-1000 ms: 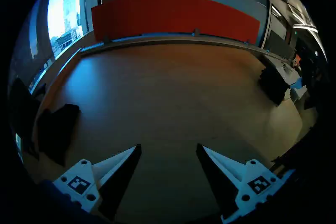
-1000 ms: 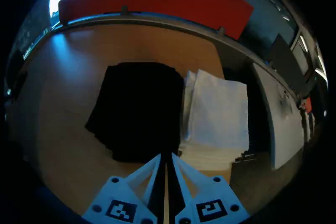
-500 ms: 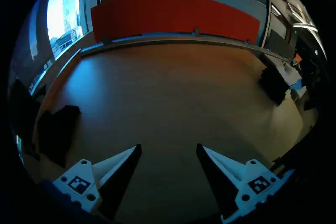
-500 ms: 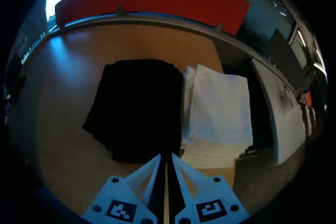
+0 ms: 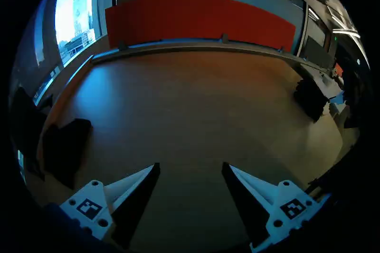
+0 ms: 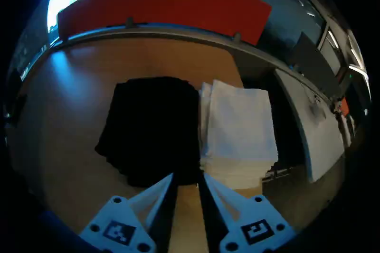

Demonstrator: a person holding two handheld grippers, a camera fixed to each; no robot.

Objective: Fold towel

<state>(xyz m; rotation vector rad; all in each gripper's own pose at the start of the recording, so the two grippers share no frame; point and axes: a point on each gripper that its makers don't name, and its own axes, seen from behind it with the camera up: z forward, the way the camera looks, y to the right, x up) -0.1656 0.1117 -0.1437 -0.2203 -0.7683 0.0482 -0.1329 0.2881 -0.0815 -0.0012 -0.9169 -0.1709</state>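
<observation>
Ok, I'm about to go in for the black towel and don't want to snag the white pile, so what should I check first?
1. The right hand-held gripper is empty: ok, fingers slightly parted, nothing between them.
2. The left hand-held gripper is ready: ok, wide open and empty over bare table.
3. The black towel is ahead of the right tips: ok, it lies on the table just beyond them.
4. The black towel is apart from the white towel stack: not ok, their edges run together.
5. The black towel's folds and corners are readable: cannot tell, too dark.
</observation>
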